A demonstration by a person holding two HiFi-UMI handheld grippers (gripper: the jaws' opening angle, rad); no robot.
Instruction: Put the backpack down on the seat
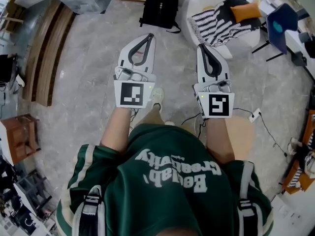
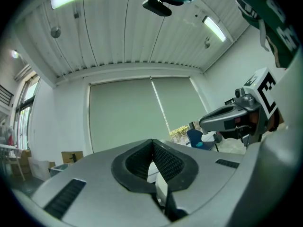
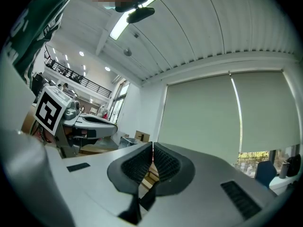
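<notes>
Shut on nothing, my left gripper (image 1: 149, 36) and right gripper (image 1: 202, 47) point level at mid-frame of the head view. Beyond them the black backpack (image 1: 160, 6) stands on the floor at upper middle, just left of the white seat (image 1: 193, 6). By my reckoning nothing is done yet: grasping, lifting and placing are all left.

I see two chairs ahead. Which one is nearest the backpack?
The white armchair, the one with the striped blanket and orange cushion. It stands next to the black backpack on the floor; the blue chair is farther right.
</notes>
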